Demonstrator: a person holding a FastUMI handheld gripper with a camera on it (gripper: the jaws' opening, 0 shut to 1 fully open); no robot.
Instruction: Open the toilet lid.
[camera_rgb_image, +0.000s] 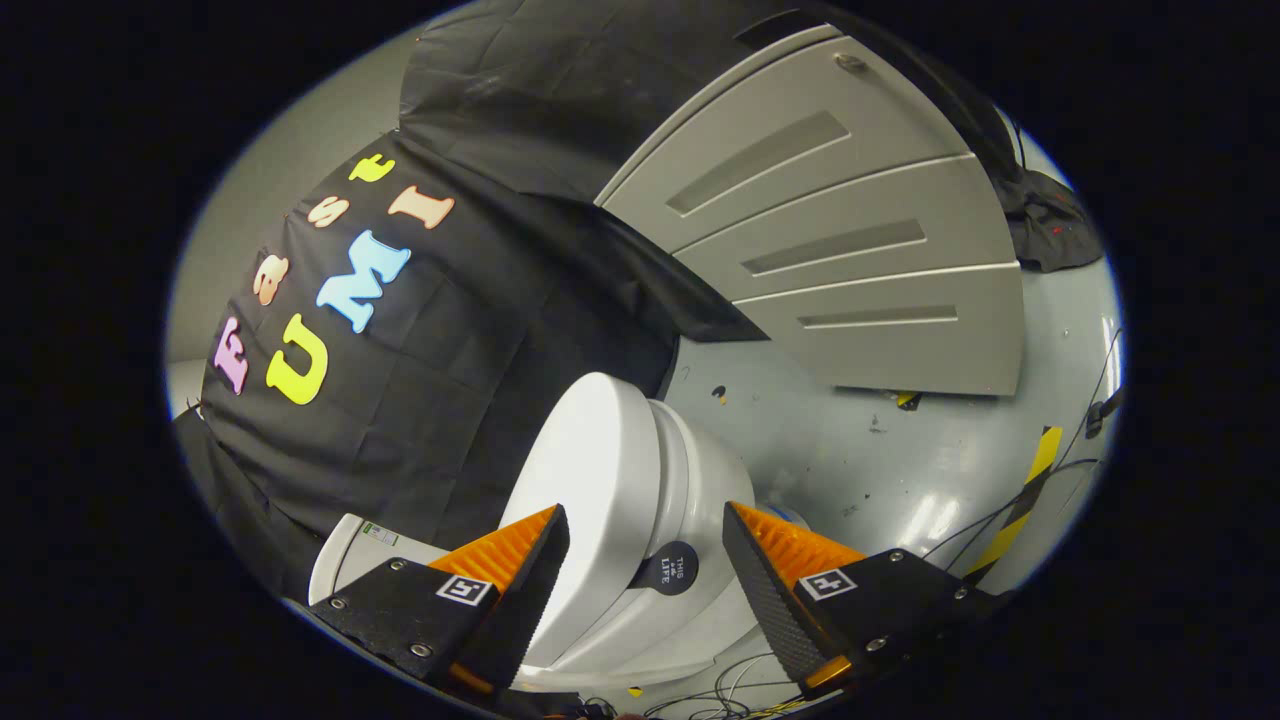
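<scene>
Just ahead, toilet lid (590, 480) between spread fingers (520, 570); cabinet (860, 270) beyond.

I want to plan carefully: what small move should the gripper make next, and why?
Probably ease forward toward the toilet lid. The gripper is open, its jaws spread wide with the lid's edge just ahead between them, touching nothing. The lid looks partly raised off the toilet bowl, so its rim seems reachable.

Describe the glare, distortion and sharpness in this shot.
Gripper view: fisheye bends the grey drawer cabinet into curved edges and tilts the scene; bright glare patches sit on the glossy floor beyond the open gripper; the white toilet lid between its fingers is evenly lit with soft shading; the picture is sharp, with no motion blur.
</scene>
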